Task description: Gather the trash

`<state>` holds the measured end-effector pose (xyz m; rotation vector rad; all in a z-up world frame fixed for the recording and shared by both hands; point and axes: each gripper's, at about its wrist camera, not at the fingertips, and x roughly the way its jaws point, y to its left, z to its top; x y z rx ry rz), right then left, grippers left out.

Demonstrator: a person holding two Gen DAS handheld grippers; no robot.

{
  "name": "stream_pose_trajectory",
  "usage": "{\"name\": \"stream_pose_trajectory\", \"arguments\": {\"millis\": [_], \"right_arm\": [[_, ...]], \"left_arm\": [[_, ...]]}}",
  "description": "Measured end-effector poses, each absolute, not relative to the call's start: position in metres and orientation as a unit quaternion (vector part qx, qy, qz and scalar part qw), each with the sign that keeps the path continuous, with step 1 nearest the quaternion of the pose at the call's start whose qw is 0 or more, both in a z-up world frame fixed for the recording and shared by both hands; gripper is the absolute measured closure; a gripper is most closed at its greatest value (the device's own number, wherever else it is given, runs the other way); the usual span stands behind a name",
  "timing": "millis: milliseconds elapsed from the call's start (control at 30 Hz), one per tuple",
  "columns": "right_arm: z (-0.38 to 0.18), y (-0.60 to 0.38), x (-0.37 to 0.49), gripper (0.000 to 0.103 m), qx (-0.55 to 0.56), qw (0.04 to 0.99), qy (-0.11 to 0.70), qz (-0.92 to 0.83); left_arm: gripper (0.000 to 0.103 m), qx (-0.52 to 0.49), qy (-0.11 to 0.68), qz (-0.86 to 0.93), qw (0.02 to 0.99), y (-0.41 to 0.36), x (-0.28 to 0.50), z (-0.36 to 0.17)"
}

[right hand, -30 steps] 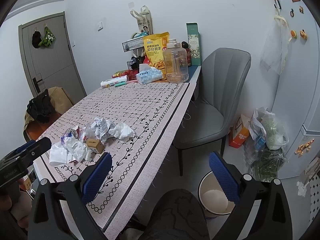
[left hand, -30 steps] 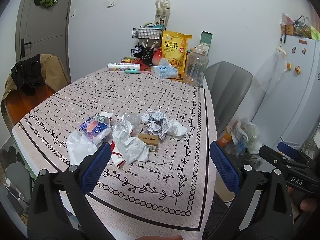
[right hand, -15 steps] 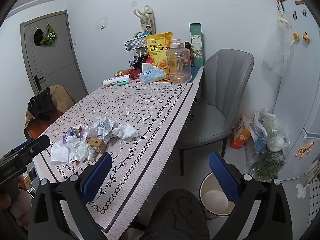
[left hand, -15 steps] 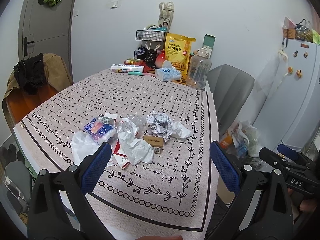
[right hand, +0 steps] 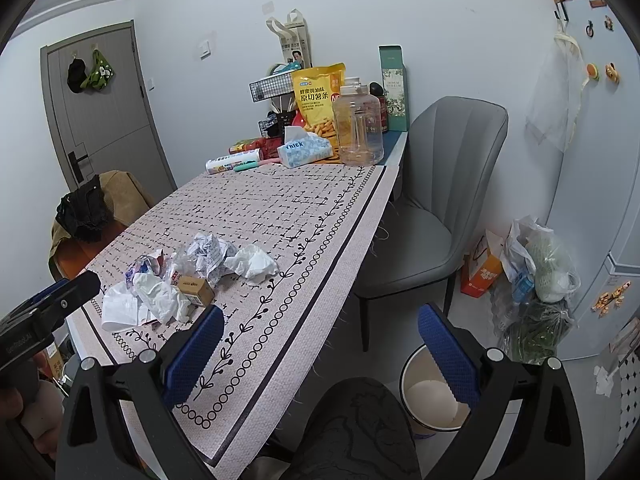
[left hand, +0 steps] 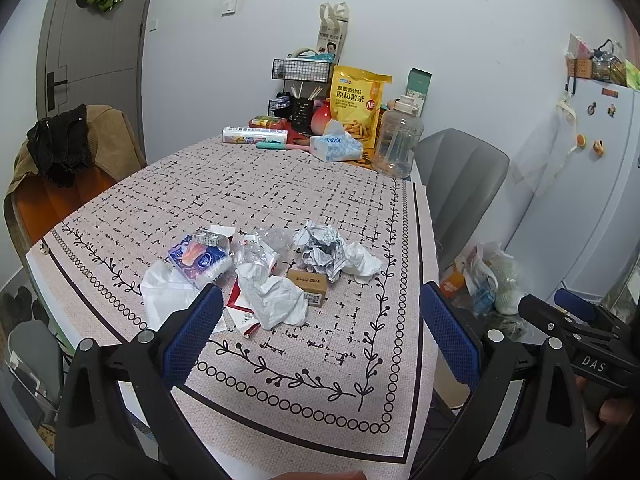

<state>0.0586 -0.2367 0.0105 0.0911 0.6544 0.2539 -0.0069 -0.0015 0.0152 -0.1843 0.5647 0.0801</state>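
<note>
A pile of trash lies near the table's front: white crumpled tissues (left hand: pixel 274 300) (right hand: pixel 160 294), a small brown box (left hand: pixel 308 282) (right hand: pixel 196 286), crumpled printed paper (left hand: pixel 322 248) (right hand: pixel 212 254), a blue snack wrapper (left hand: pixel 198 256) and clear plastic (left hand: pixel 264 240). My left gripper (left hand: pixel 320 336) is open and empty, held above the table's near edge, short of the pile. My right gripper (right hand: pixel 320 348) is open and empty, off the table's right side, above a white waste bin (right hand: pixel 434 396) on the floor.
The patterned table (left hand: pixel 280 184) carries a yellow snack bag (left hand: pixel 358 104), a clear jug (left hand: pixel 398 142), a tissue pack (left hand: pixel 334 148) and a wire rack at the far end. A grey chair (right hand: pixel 440 200) stands right. Bags (right hand: pixel 536 264) sit by the fridge.
Both grippers have drawn back and tilted slightly, so the trash pile sits a little farther up in both views. Both stay open and empty.
</note>
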Motion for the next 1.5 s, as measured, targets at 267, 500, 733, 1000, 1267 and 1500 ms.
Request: {"name": "stream_pose_trajectory", "arguments": {"millis": [267, 500, 733, 1000, 1267, 1500], "right_arm": [[0.007, -0.231, 0.065, 0.008, 0.042, 0.937, 0.324, 0.126], [0.002, -0.219, 0.078, 0.008, 0.039, 0.932, 0.332, 0.141], [-0.011, -0.199, 0.095, 0.008, 0.035, 0.922, 0.343, 0.173], [-0.033, -0.173, 0.114, 0.015, 0.03, 0.904, 0.373, 0.206], [-0.045, -0.153, 0.131, 0.016, 0.029, 0.894, 0.384, 0.231], [-0.048, -0.144, 0.137, 0.017, 0.038, 0.884, 0.395, 0.246]], "left_arm": [[0.006, -0.096, 0.286, 0.044, 0.952, 0.004, -0.003, 0.007], [0.006, -0.111, 0.303, 0.055, 0.945, 0.022, 0.005, -0.008], [0.006, -0.124, 0.317, 0.073, 0.937, 0.042, 0.013, -0.024], [0.006, -0.152, 0.333, 0.101, 0.925, 0.079, 0.02, -0.049], [0.019, -0.188, 0.344, 0.137, 0.91, 0.125, 0.028, -0.069], [0.027, -0.198, 0.363, 0.161, 0.896, 0.144, 0.039, -0.087]]}}
